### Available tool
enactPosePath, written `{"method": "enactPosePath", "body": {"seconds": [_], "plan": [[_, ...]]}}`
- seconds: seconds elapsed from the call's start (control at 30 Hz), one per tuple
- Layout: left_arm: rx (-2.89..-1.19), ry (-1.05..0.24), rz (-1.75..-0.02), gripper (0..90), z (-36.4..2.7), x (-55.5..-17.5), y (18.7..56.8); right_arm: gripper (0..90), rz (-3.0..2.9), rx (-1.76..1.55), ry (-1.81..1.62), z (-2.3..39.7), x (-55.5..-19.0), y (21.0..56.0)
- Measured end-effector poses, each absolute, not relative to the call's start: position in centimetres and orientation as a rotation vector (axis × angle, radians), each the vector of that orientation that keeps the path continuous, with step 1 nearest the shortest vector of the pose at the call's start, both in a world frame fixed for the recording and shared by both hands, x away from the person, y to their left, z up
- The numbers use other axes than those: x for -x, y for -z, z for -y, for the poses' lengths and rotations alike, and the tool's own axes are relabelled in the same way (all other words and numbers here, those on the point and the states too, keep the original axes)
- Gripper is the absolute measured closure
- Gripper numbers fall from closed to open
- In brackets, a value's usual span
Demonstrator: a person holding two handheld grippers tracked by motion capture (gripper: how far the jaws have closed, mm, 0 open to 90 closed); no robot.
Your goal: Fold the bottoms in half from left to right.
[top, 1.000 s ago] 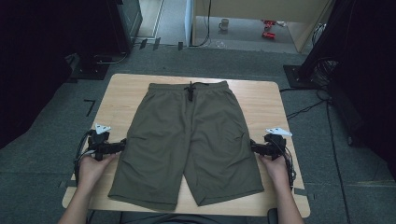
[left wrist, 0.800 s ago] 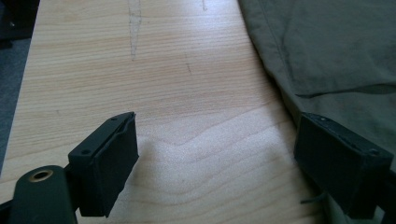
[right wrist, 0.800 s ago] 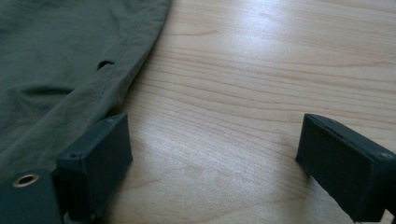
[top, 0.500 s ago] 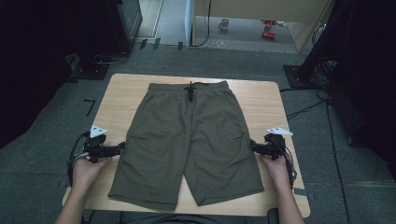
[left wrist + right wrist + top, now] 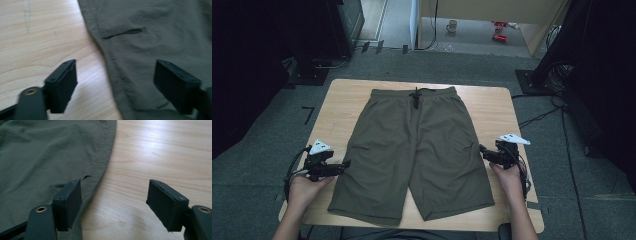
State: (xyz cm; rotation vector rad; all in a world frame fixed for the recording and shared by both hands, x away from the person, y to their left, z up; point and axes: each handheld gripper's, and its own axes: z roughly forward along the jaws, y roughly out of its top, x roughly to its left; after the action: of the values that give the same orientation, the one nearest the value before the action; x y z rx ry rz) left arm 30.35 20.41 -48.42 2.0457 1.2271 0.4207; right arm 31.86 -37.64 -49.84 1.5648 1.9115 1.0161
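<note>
olive shorts (image 5: pixel 414 150) lie flat on the surface (image 5: pixel 492 107); left tongs (image 5: pixel 343 164) and right tongs (image 5: pixel 482 150), just narrowing, straddle its side seams, released.

The shorts (image 5: pixel 414 152) I am working at are showing a plain olive green, with no pattern, and a darker cord (image 5: pixel 415 96) at the far waistband. The table (image 5: pixel 492 107) is glowing pale wood with a fine grain. My left gripper (image 5: pixel 343 165) and right gripper (image 5: pixel 483 151) are showing black, each wearing a light grey plate. The floor (image 5: pixel 272 160) is lying dark grey.
</note>
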Motion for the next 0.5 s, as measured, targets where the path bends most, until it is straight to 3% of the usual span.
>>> {"method": "enactPosePath", "body": {"seconds": [0.5], "plan": [[-2.091,-0.377,-1.201,23.9,-20.3,-28.0,49.3,29.6,-1.986,-1.515,-1.039,35.0,-32.6,48.5]]}}
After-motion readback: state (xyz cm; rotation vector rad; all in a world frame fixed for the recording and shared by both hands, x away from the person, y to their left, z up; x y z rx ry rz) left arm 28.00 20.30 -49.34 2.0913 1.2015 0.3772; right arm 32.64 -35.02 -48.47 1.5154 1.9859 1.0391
